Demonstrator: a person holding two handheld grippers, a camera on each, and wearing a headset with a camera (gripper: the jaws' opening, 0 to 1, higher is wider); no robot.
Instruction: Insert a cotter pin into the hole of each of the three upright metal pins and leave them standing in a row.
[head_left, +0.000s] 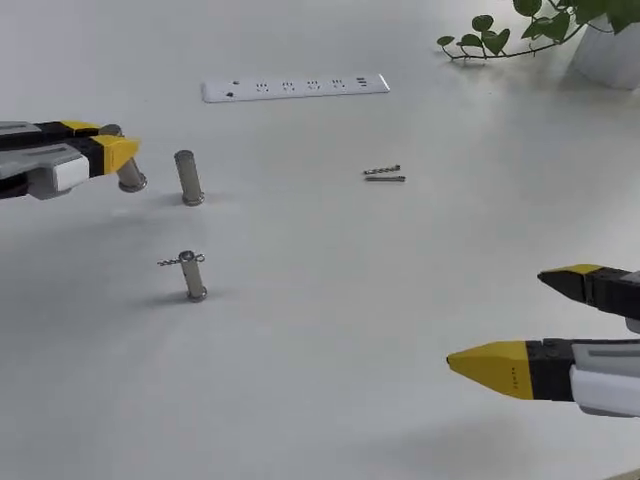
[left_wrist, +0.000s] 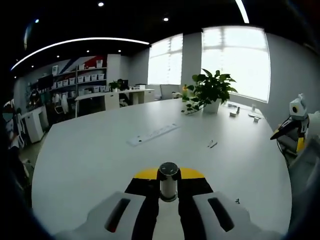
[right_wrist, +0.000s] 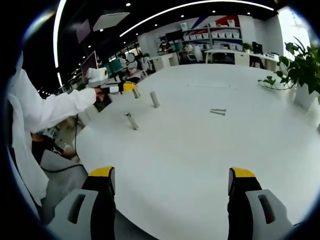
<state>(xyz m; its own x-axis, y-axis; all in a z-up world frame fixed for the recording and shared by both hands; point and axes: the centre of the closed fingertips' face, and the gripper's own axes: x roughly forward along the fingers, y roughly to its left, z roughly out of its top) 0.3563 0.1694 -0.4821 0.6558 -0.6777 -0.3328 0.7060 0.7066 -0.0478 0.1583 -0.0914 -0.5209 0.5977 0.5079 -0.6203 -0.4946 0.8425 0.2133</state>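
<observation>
A metal pin (head_left: 131, 180) is grasped upright by the left hand-held gripper (head_left: 122, 152); the grip, half covered in the head view, is made plain in the left gripper view. Right of it a bare pin (head_left: 188, 178) stands, nearer a fitted pin (head_left: 193, 276). One of the loose cotter pins (head_left: 385, 175), well ahead of the released right hand-held gripper (head_left: 497, 320), is judged to be needed next

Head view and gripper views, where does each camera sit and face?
Head view: headset, looking down at the white table; left gripper, right gripper show.
Left gripper view: on left gripper, facing the potted plant; fingers shut on a metal pin.
Right gripper view: on right gripper, facing upright pins; open fingers, white sleeve.
Shared: loose cotter pins.
</observation>
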